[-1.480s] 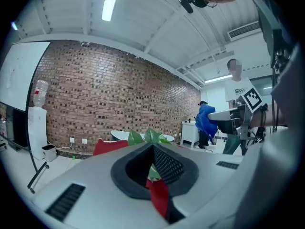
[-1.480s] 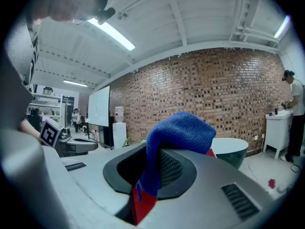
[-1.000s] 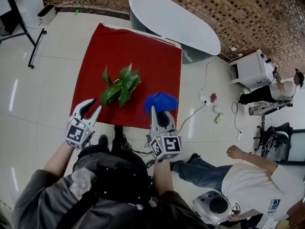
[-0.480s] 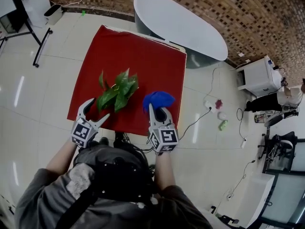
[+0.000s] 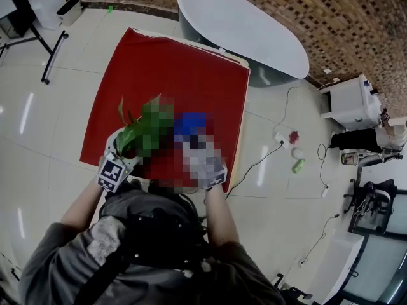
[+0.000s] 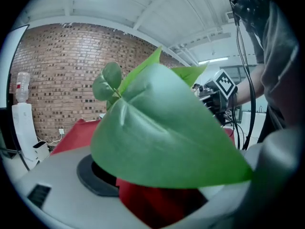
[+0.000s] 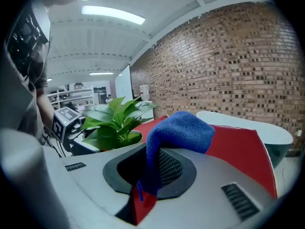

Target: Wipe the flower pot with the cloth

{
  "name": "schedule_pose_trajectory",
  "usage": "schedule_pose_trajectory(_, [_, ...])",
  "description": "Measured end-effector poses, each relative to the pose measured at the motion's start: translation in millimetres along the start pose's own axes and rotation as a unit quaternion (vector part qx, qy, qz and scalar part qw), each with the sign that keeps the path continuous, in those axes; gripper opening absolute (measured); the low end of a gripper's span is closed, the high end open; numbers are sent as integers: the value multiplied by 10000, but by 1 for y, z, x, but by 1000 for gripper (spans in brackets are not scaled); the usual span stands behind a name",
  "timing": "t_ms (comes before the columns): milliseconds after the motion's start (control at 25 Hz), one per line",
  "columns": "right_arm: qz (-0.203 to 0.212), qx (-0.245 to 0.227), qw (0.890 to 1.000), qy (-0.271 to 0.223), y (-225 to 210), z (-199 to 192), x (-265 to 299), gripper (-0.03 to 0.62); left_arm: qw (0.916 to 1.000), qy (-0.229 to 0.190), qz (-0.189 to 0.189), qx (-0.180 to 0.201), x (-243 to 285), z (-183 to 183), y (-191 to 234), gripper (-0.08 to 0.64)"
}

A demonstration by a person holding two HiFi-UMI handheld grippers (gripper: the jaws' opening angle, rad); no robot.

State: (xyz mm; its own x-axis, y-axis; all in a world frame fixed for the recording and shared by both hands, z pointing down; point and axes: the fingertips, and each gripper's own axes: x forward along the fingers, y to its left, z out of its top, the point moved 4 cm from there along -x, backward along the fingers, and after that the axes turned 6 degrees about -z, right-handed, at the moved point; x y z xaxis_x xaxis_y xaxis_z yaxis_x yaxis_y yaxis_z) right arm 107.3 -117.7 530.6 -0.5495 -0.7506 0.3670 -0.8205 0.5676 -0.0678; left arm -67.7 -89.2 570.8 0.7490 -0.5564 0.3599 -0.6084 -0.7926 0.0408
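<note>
Our left gripper (image 6: 167, 194) stands open, and its jaws have just been spreading. A broad leaf (image 6: 162, 132) of the plant (image 7: 116, 120) lies across the gap right in front of its camera, but neither pad presses on it. Below the leaf the red table (image 5: 172, 68) shows between the jaws.

Our right gripper (image 7: 152, 180) is clamped on the blue cloth (image 7: 181, 130). The cloth is pinched between the pads, and its free end bunches up and folds over above them.

From the head view the plant stands near the table's near edge, at about 7 o'clock on the red top. The cloth is just beside it at 3 o'clock, and the left gripper is at its 8 o'clock. In the right gripper view the plant sits at 10 o'clock of the cloth. We cannot make out the pot itself under the leaves, nor tell whether the cloth touches it.

A white oval table (image 5: 241, 24) lies beyond the red one at 1 o'clock, along a brick wall (image 5: 343, 18).
</note>
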Motion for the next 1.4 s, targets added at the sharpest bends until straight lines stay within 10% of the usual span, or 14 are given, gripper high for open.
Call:
schedule_pose_trajectory(600, [1472,-1052,9817,589,7,-24,71,69,10000,57,-76,9,41,-4,11,406])
schedule_pose_trajectory(1400, [1405,-622,9865,564,23,-45,42,69,9985,47,-531,-99,58,-1,17,405])
